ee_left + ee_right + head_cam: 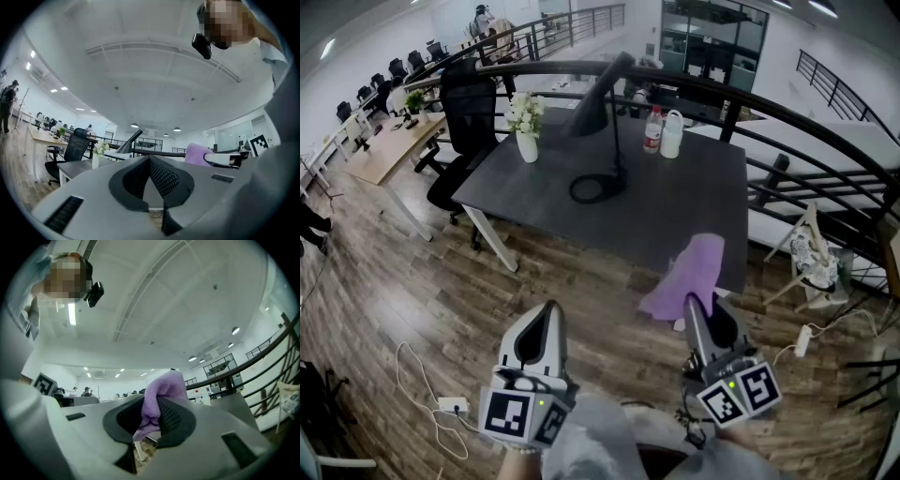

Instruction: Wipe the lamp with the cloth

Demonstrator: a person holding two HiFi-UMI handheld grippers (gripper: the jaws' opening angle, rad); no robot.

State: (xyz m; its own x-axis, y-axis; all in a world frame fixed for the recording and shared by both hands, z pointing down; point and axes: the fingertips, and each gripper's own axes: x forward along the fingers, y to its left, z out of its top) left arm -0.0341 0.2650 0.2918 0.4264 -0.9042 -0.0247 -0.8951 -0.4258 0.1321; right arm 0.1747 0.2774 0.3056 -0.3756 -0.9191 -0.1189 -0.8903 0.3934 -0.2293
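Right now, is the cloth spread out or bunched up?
Bunched up. The cloth is pinched between the right gripper's jaws and droops in crumpled folds.

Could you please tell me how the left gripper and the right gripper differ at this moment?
The right gripper is shut on the purple cloth; the left gripper has its jaws together on nothing. The right gripper's tip reaches the near edge of the grey table; the left gripper is over the wooden floor, short of the table. Both point toward the table that bears the lamp.
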